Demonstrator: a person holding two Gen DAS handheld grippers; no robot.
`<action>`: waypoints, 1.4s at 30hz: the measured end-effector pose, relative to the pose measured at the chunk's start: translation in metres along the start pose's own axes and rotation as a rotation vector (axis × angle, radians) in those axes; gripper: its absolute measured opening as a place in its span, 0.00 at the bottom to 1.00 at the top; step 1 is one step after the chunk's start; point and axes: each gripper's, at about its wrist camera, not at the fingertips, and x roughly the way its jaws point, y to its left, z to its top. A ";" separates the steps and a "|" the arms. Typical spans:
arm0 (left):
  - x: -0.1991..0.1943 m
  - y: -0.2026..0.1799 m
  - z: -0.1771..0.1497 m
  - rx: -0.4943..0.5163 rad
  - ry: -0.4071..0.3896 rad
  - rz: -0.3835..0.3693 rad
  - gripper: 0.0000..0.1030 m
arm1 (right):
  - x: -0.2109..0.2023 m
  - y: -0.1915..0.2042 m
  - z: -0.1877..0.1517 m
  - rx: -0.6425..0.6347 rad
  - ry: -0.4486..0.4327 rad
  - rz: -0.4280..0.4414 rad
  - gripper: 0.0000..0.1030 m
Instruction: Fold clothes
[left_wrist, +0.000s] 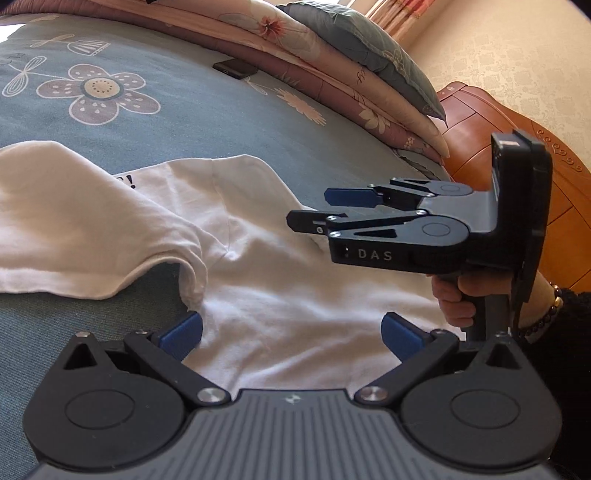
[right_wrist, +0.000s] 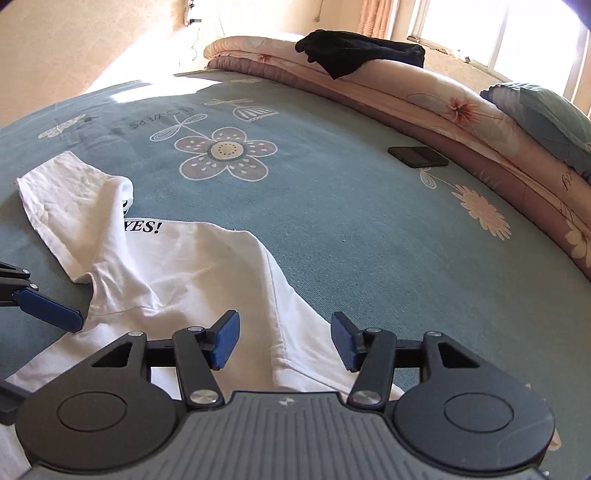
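We see both tools empty — the left gripper (left_wrist: 291, 332) wide apart, the right gripper (right_wrist: 284, 339) partly spread — each hovering with the white T-shirt (right_wrist: 177, 269) beneath its pads.

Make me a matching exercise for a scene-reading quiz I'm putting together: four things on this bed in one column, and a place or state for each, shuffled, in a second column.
Things:
1. white T-shirt
2. phone
3. black garment
4. left gripper

Places or states:
A. draped on top of the folded quilts
B. jaws open above white cloth, nothing gripped
C. lying dark and flat on the bedsheet beside the quilts
D. spread on the bedsheet with one sleeve folded over, "YES!" showing

Pairs: 1-D, 2-C, 3-A, 4-B
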 end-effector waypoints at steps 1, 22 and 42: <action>0.001 0.000 0.000 0.003 0.005 -0.003 0.99 | 0.007 0.004 0.001 -0.027 0.007 -0.015 0.58; -0.005 0.011 -0.001 -0.046 -0.003 -0.077 0.99 | 0.072 0.002 0.041 -0.066 -0.044 -0.049 0.03; -0.010 0.005 0.000 -0.030 -0.017 -0.109 0.99 | -0.006 -0.016 0.019 0.038 0.008 0.209 0.23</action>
